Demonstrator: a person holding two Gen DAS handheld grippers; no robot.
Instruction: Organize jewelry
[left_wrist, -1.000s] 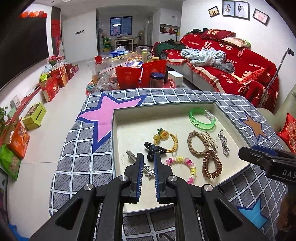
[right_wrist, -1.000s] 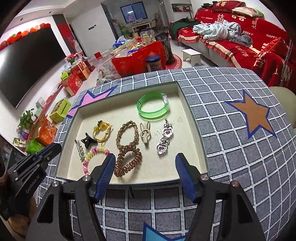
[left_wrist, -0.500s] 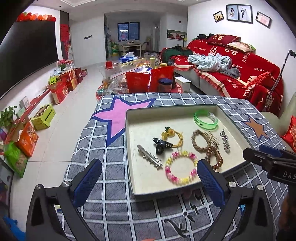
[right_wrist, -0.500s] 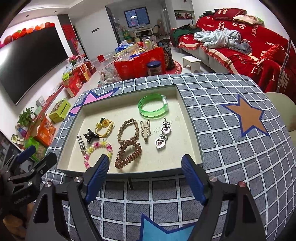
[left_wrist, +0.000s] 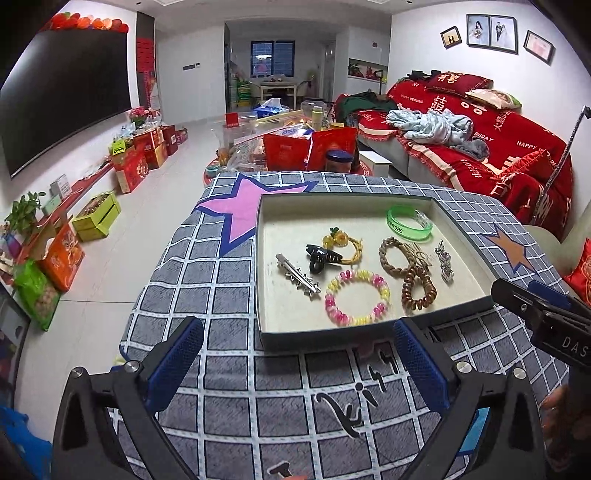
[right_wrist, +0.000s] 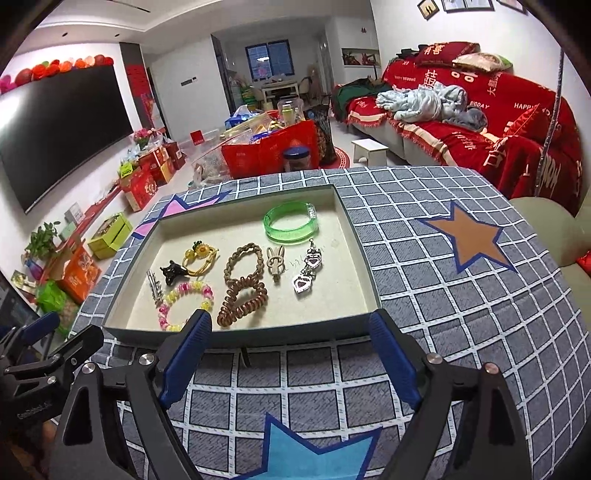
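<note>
The jewelry all lies inside the shallow tray (left_wrist: 373, 334), just ahead of both claws. The silver hair clip (left_wrist: 297, 274), its long axis slanting across the tray's left part, sits ahead of the left gripper (left_wrist: 295, 365), the nearer one. That gripper stands wide, empty. The right gripper (right_wrist: 290, 350) is opening, nothing between its fingers, the brown coil tie (right_wrist: 242, 301) just ahead.

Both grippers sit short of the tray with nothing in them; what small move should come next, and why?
Probably ease the right gripper forward over the tray's near rim toward the brown coil tie. Its jaws are opening with nothing between them, and the coil tie lies just past that rim, nearest its fingers. The left gripper is open and empty too, also short of the tray.
</note>
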